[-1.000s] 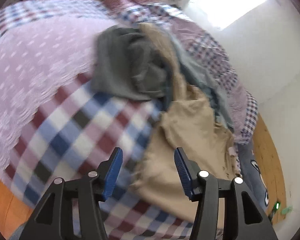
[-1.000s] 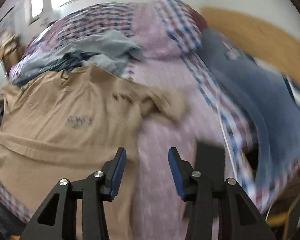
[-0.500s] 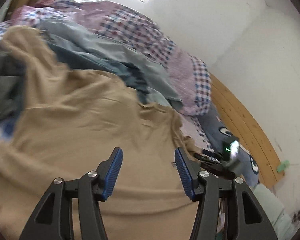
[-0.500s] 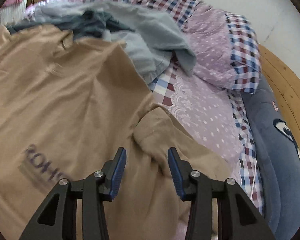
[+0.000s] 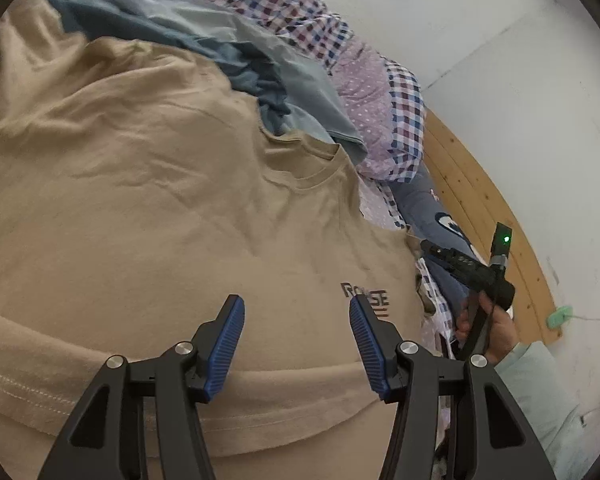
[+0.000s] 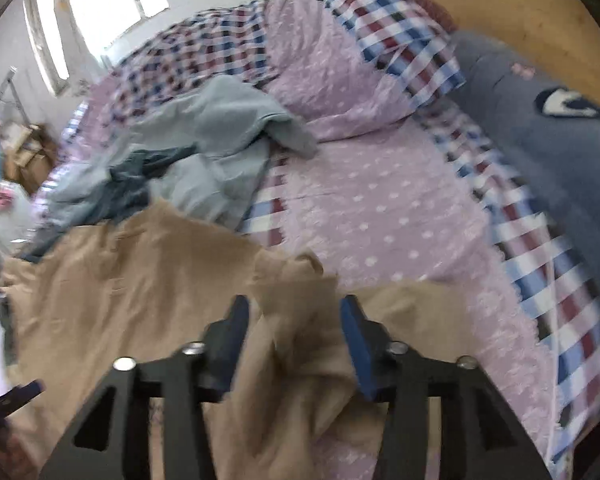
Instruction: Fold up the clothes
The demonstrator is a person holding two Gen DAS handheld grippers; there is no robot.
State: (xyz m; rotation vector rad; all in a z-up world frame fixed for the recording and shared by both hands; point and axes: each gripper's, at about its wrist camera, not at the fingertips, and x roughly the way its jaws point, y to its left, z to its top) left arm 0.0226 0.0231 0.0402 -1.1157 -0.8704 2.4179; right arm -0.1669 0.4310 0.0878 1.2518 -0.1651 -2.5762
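A tan T-shirt lies spread on the bed, collar toward the far side and a dark printed logo on its chest. My left gripper hovers open just above the chest, its right finger next to the logo. At the shirt's right edge a hand holds my right gripper. In the right wrist view, my right gripper is open, with the bunched tan sleeve lying between its blue fingers. The rest of the tan T-shirt spreads to the left.
A heap of grey-blue and dark teal clothes lies beyond the shirt, also at the top of the left wrist view. The purple dotted and plaid quilt covers the bed. A blue-grey cushion sits by the wooden headboard.
Both grippers have come in close over the tan shirt. The left swung from the bed's plaid corner to above the chest. The right dropped around the sleeve.
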